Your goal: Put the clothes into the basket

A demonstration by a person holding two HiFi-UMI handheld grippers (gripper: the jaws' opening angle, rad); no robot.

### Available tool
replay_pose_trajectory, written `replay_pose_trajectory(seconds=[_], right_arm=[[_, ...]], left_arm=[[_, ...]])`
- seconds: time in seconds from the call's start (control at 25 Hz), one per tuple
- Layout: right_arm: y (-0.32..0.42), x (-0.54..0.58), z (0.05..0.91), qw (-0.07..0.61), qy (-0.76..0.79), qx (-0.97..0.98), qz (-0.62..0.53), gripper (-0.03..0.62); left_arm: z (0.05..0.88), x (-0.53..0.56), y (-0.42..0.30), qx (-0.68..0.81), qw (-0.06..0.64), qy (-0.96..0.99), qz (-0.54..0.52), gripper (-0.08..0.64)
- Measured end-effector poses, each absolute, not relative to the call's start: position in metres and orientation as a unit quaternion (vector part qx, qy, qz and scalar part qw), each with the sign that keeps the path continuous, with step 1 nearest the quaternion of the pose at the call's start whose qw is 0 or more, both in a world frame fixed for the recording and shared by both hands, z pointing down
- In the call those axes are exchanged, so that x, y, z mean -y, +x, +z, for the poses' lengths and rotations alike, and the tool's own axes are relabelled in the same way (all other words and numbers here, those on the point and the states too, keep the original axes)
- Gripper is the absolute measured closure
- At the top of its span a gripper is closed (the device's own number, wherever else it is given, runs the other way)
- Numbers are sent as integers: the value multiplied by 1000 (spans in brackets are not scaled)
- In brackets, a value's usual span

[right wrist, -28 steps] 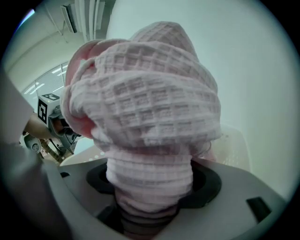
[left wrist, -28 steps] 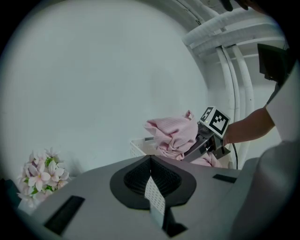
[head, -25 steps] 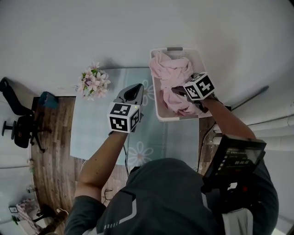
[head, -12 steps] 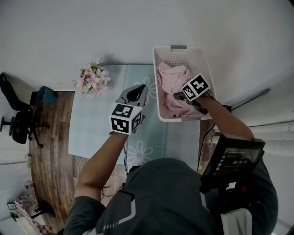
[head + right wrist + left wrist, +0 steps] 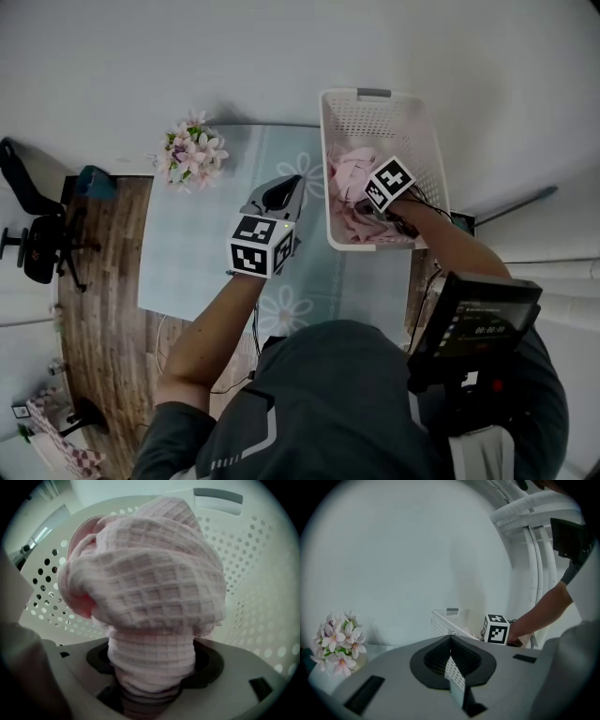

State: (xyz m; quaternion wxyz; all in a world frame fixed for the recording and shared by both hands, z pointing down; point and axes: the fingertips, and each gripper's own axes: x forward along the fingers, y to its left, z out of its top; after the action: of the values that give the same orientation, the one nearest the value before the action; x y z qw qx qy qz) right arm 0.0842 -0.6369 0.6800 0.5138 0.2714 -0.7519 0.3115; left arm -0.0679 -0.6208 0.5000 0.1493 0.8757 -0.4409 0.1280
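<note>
A white perforated laundry basket (image 5: 414, 131) stands at the table's far right corner. Pink waffle-knit clothes (image 5: 349, 171) lie inside it. My right gripper (image 5: 367, 204) points steeply down into the basket, shut on a thick bunch of the pink cloth (image 5: 145, 597), which fills the space between its jaws and hides the fingertips. The basket wall (image 5: 253, 573) surrounds it. My left gripper (image 5: 284, 186) hovers over the table to the left of the basket, jaws together and holding nothing (image 5: 450, 641). From there I see the basket (image 5: 446, 619) and the right gripper's marker cube (image 5: 496, 629).
A light blue tablecloth with daisy print (image 5: 192, 253) covers the table. A pot of pink flowers (image 5: 192, 155) stands at its far left corner. A black office chair (image 5: 33, 234) is on the wooden floor at left. White pipes (image 5: 534, 550) run along the right wall.
The right gripper has sunk into the basket with the pink cloth, and the pile now lies lower inside. The left gripper has dropped slightly.
</note>
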Motion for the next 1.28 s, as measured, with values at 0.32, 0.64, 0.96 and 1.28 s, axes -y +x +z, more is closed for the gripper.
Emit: replay_pose_trajectory(seconds=[0.32, 0.64, 0.96, 1.28], right_arm=[[82, 633, 696, 531, 269, 739, 317, 241], [83, 639, 694, 505, 269, 753, 324, 216], [89, 644, 663, 470, 291, 769, 320, 164], [83, 680, 570, 382, 344, 830, 218, 166]], left_arm=[[510, 616, -71, 444, 160, 872, 128, 551], [504, 616, -71, 440, 155, 875, 130, 552], [469, 601, -68, 447, 102, 878, 137, 551], [442, 580, -58, 451, 81, 880, 125, 552]])
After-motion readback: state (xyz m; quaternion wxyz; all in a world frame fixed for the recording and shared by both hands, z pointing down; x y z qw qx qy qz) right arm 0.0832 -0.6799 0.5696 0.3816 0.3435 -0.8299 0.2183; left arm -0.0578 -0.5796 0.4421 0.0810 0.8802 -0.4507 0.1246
